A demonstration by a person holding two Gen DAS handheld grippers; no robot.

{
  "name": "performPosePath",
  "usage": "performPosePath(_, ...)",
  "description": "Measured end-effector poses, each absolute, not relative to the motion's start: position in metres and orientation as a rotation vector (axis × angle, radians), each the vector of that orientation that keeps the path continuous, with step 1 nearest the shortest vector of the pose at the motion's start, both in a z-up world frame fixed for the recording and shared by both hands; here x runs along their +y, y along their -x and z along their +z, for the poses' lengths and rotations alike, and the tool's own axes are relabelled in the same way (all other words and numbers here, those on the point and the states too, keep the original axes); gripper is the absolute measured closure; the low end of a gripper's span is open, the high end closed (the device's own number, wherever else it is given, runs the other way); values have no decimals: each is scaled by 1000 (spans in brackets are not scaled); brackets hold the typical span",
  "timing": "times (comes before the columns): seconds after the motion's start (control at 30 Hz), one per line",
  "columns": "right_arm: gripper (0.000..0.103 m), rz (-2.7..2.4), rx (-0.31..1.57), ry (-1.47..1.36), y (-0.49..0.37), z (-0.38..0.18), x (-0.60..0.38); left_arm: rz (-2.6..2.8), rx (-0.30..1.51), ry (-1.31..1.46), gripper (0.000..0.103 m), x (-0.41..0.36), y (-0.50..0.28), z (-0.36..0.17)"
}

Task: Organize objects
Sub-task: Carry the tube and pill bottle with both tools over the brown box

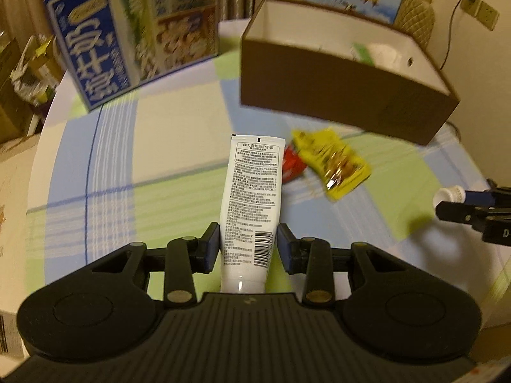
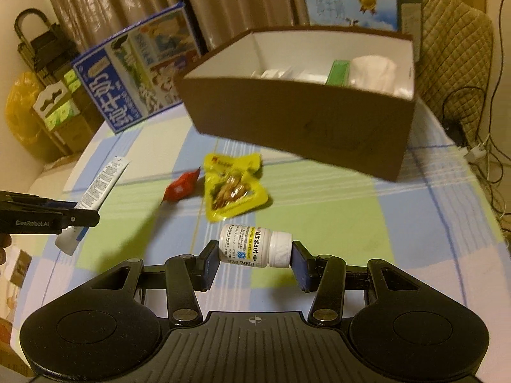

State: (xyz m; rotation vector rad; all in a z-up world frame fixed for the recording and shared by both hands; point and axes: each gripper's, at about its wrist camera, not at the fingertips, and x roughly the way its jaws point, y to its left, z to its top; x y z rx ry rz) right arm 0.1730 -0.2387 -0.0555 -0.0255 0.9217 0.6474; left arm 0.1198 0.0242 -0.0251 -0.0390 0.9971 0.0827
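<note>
My left gripper [image 1: 249, 243] is shut on a white tube [image 1: 252, 188] with black print, gripped near its cap end above the checked tablecloth [image 1: 179, 146]. In the right wrist view, my right gripper [image 2: 255, 252] is shut on a white pill bottle [image 2: 247, 249] held sideways, pads on its base and cap. A brown box [image 2: 303, 124] with a white inside stands at the back; a green packet [image 2: 338, 71] and white items lie in it. A yellow snack packet [image 2: 233, 185] and a red packet [image 2: 180, 186] lie on the cloth in front of the box.
A blue milk carton box [image 2: 137, 70] stands at the back left of the table, a light blue box [image 2: 351, 3] behind the brown box. A quilted chair back [image 2: 453, 48] and cables are at the right. Bags and boxes sit on the floor at left.
</note>
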Motion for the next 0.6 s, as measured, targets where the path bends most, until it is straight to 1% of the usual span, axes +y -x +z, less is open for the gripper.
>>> performPosePath(0.33, 58, 624, 849, 0, -217, -24, -257, -4, 915, -6, 70, -1, -177, 8)
performPosePath(0.6, 58, 639, 786, 25, -276, 4, -255, -38, 845, -38, 70, -18, -237, 31)
